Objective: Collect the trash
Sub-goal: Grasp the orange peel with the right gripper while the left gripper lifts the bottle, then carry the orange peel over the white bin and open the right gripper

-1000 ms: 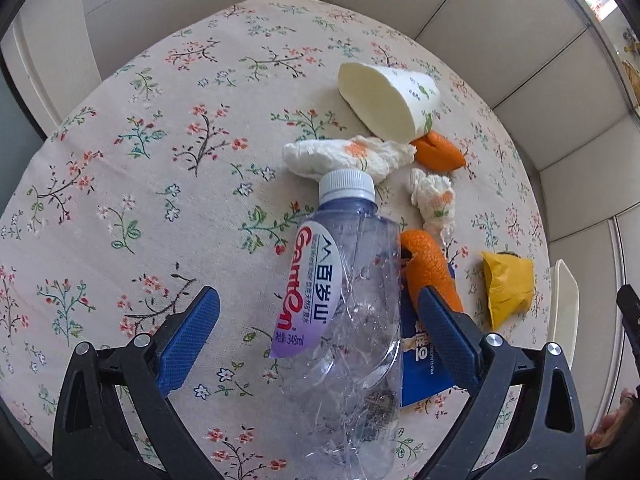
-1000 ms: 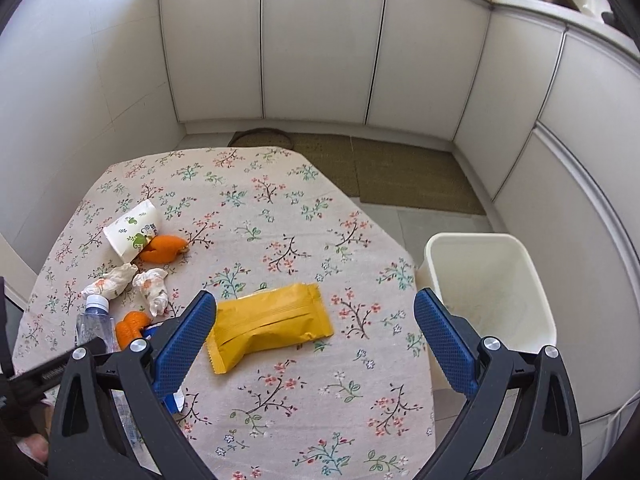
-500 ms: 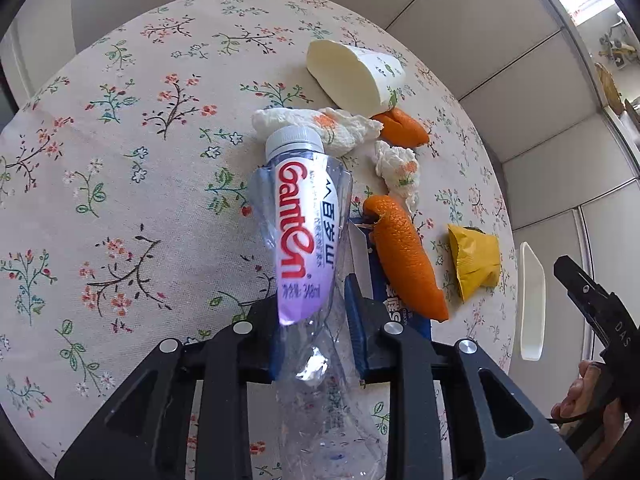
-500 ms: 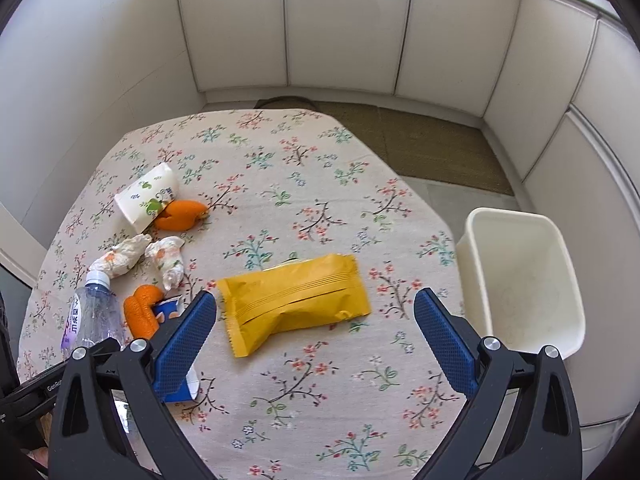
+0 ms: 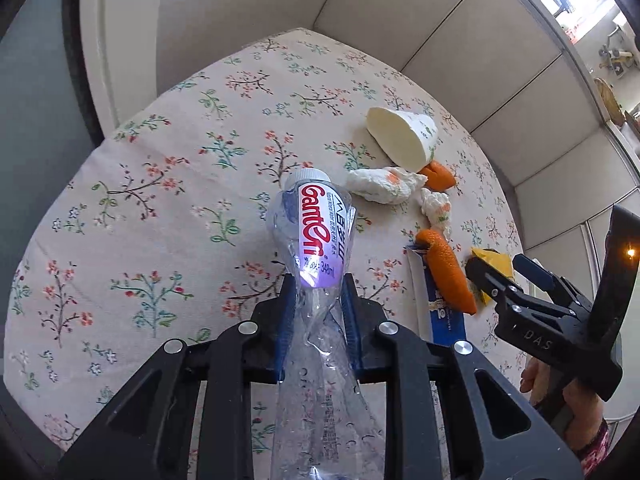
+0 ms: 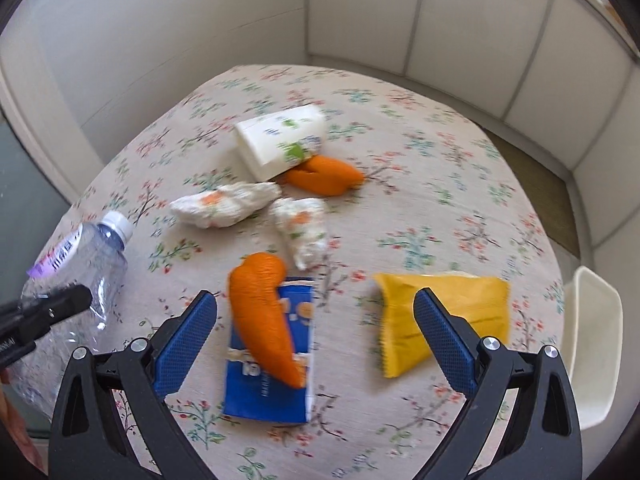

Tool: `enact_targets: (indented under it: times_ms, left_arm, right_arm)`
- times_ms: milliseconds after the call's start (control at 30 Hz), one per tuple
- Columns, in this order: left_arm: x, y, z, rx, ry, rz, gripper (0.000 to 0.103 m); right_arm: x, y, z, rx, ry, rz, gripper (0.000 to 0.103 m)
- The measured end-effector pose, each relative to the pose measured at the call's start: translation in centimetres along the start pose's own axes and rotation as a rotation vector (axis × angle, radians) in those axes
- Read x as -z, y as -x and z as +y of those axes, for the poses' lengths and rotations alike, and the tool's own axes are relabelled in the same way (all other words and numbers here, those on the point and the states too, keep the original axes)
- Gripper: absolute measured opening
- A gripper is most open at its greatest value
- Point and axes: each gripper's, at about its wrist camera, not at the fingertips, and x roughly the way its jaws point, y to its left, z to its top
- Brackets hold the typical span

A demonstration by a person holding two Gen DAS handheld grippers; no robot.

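A crushed clear plastic water bottle [image 5: 316, 264] is pinched at its waist between the blue pads of the left claw [image 5: 318, 312], which is clenched on it; its white cap points away from the claw, above the floral worktop [image 5: 168, 208]. The jaws have just been closing, with the bottle between them. "Ganten" in red letters and "348ml" are read on the bottle's purple-and-white label; the smaller print is not legible. The right claw [image 6: 316, 316] is held spread wide and angled down over the worktop, gripping nothing. Between its pads, an orange peel [image 6: 264, 316] is seen lying on a flattened blue carton [image 6: 272, 392], whose white lettering is too blurred to read. A yellow snack packet [image 6: 444, 316] lies partly behind the right pad. Farther off lie two crumpled tissues [image 6: 228, 208], a tipped paper cup [image 6: 280, 144] and a second peel [image 6: 324, 178]. A white bin [image 6: 592, 352] stands at the worktop's right edge.
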Motion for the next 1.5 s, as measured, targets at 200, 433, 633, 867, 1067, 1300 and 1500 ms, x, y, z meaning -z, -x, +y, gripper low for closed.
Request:
enact_targets:
  times_ms: [200,433,633,867,1067,1300,1500]
  left_arm:
    - [-0.2,0.5,1.5,-0.021,0.027,-0.005,0.022]
    - [-0.2,0.9,1.6,-0.025,0.025,-0.02,0.022]
    - [-0.3,1.6,1.4,-0.02,0.03,-0.044,0.022]
    - [-0.7,2.5,0.4,-0.007,0.016,-0.078,0.022]
    - [-0.6,3.1,-1.4,0.017,-0.008,-0.091,0.022]
    - [-0.6,3.5,-4.5,0.051,-0.059,-0.102,0.022]
    - [-0.8,3.5,-8.7,0.092,-0.122,-0.105,0.022]
  right_arm:
    - [0.2,-2.3,1.4,-0.042,0.036,0.082,0.056]
    - [0.3,-2.5,1.8,-0.085,0.043,0.082,0.021]
    - [0.0,-0.7,0.0,-0.139,-0.043,0.045,0.019]
    - [-0.8,2.3,-2.7,-0.182,-0.132,-0.028,0.019]
    - [-1.0,5.0,-5.1,-0.173,-0.18,-0.092,0.019]
    - [-0.7,8.6,-8.8,-0.131,-0.243,-0.174,0.019]
    - [0.4,11.5,-13.3,-0.064,-0.314,-0.234,0.019]
